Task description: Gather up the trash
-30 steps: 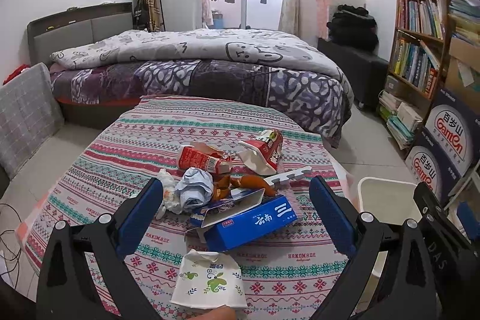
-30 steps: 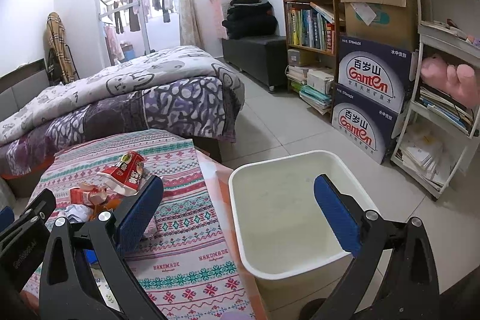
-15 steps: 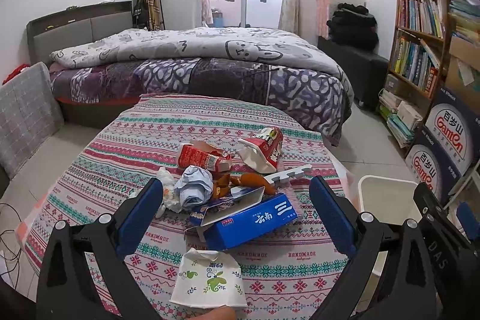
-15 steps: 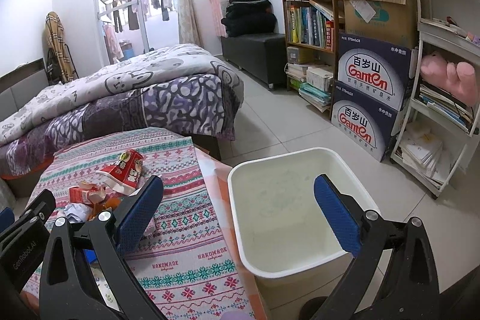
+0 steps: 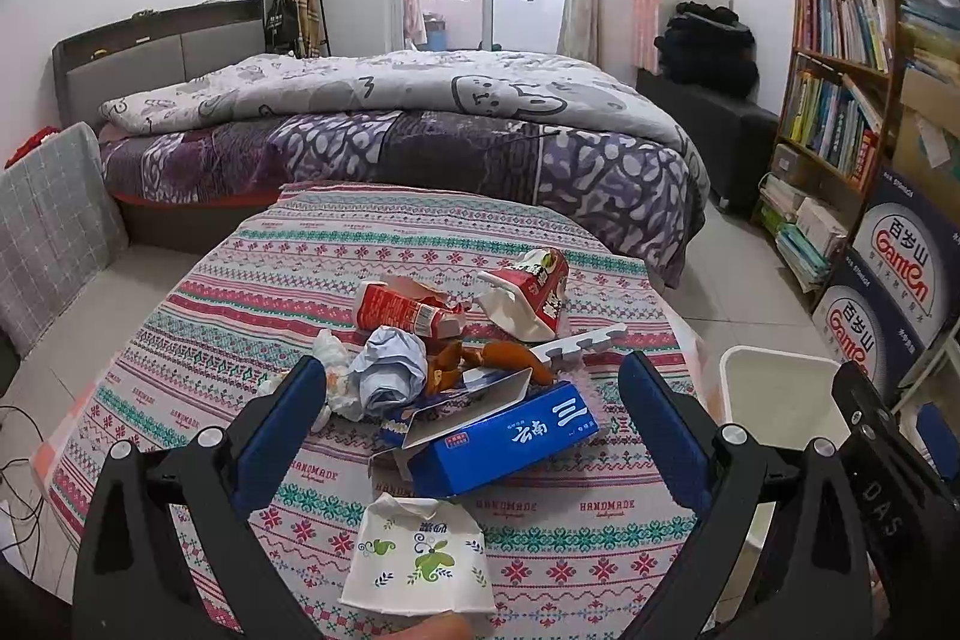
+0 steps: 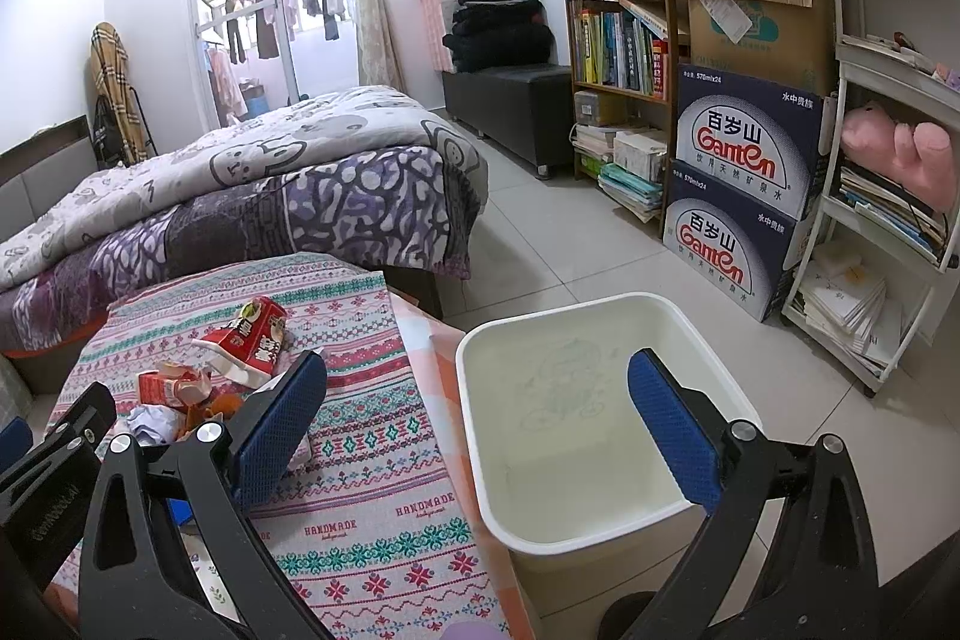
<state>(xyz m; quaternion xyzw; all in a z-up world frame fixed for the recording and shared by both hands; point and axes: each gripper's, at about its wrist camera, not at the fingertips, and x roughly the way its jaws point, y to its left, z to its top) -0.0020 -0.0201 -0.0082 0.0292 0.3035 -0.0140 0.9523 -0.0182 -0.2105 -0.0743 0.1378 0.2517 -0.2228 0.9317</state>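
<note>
Surface: round, under a striped patterned cloth (image 5: 252, 292); its far half lies bare up to the edge beside the bed (image 5: 384, 112), and a bare strip runs along the right edge next to the bin.
Bin: one white bin (image 6: 606, 400) on the floor just beside the surface's right edge, its mouth open upward, nothing seen inside; open tiled floor (image 6: 558, 232) lies beyond it toward the bookshelf (image 6: 618, 10).
Trash heap: near the middle of the surface, toward the near side, the pieces touching or overlapping.
Blue box (image 5: 510, 442): one, lying flat with its flap open, long axis running from near left to far right.
Red cartons: two; the left carton (image 5: 402, 310) lies on its side, the right carton (image 5: 531, 295) is crushed and tilted.
Crumpled paper (image 5: 387, 370): one pale blue wad, left of the box.
Paper cup (image 5: 414, 562): one, flattened, nearest the camera, apart from the heap, wide end toward the near edge.
Left claw (image 5: 471, 424): jaws wide apart, holding nothing, above the heap with the blue box between them.
Right claw (image 6: 477, 430): jaws wide apart, holding nothing, straddling the bin's left rim.
</note>
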